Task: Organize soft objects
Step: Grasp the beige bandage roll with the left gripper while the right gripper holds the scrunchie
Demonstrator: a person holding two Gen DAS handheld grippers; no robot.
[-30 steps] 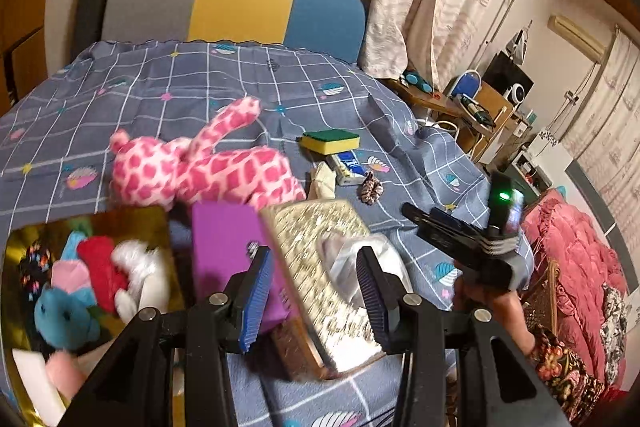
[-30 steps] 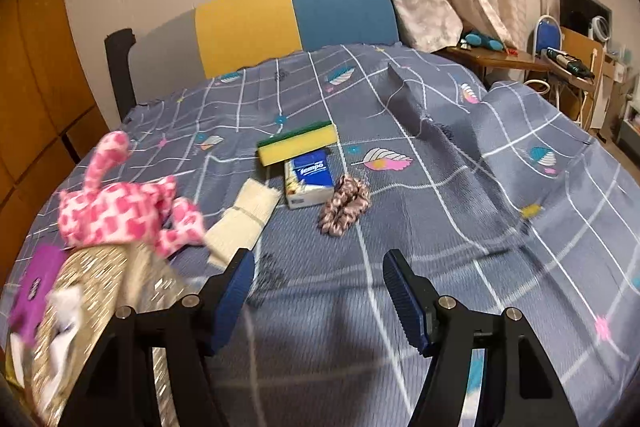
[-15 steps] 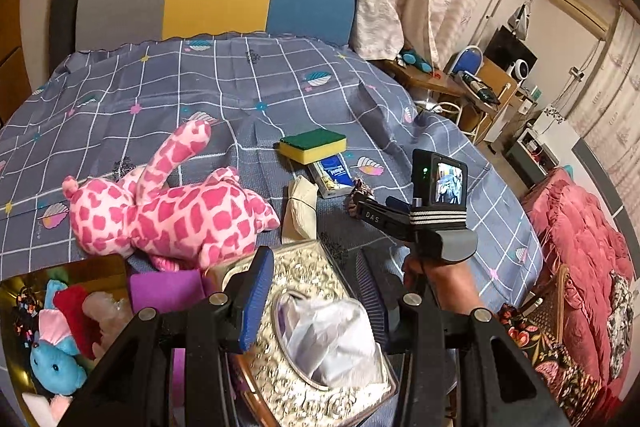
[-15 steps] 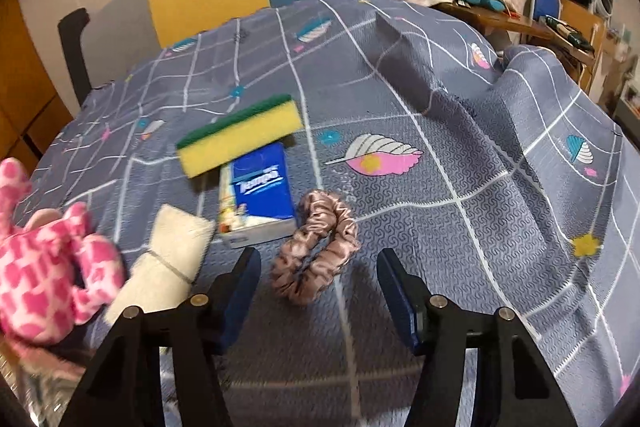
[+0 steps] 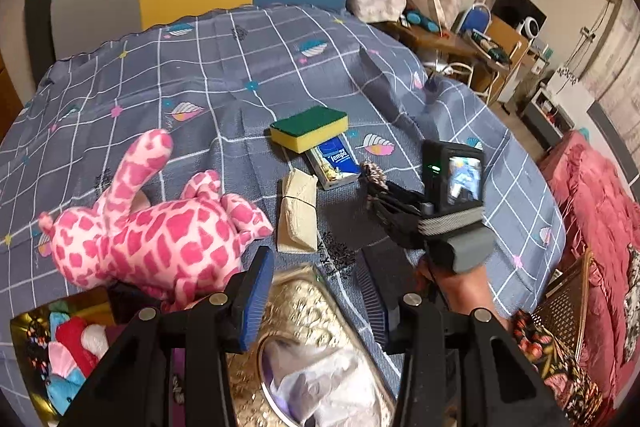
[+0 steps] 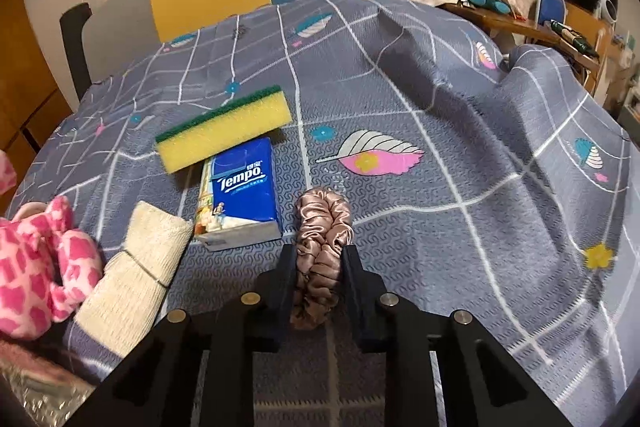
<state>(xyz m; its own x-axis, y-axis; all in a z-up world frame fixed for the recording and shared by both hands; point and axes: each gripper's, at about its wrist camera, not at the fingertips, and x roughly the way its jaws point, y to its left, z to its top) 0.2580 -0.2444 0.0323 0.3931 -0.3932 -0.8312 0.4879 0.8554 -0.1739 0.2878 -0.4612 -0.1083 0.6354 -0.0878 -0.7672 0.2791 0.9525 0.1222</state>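
- The right gripper [image 6: 319, 259] is closed around a brown satin scrunchie [image 6: 323, 227], which lies on the grey checked bedsheet [image 6: 460, 155] just right of the blue Tempo tissue pack [image 6: 242, 191].
- A yellow sponge with green top [image 6: 224, 129] rests on the far end of that pack.
- A rolled beige cloth [image 6: 136, 271] lies between the pack and the pink spotted plush toy [image 5: 156, 223].
- The left gripper [image 5: 316, 291] hangs open and empty above a shiny gold tissue box [image 5: 312, 359].
- Small plush toys sit in a gold tray [image 5: 36, 315] at the left.
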